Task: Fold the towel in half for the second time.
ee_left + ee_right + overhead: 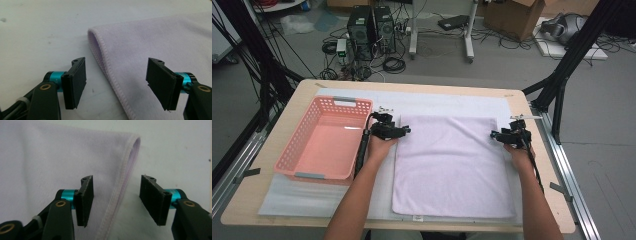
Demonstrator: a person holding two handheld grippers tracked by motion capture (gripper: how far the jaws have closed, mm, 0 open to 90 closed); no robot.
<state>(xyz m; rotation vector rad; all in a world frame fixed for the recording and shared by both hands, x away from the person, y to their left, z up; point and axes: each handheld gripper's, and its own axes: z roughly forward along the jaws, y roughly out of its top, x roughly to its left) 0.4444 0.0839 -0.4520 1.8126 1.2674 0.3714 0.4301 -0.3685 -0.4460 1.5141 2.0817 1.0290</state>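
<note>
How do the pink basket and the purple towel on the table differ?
The pink basket is a stiff, walled tub full of holes; the purple towel is soft cloth lying flat. The basket sits at the table's left, beside the left gripper; the towel lies in the middle, with a gripper at each far corner. Both rest on the white mat.

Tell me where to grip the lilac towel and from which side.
Grip the towel at its two far corners, each gripper coming in from its own side edge. The stitched hem lifts slightly off the mat there, and it already lies between the open jaws.
</note>
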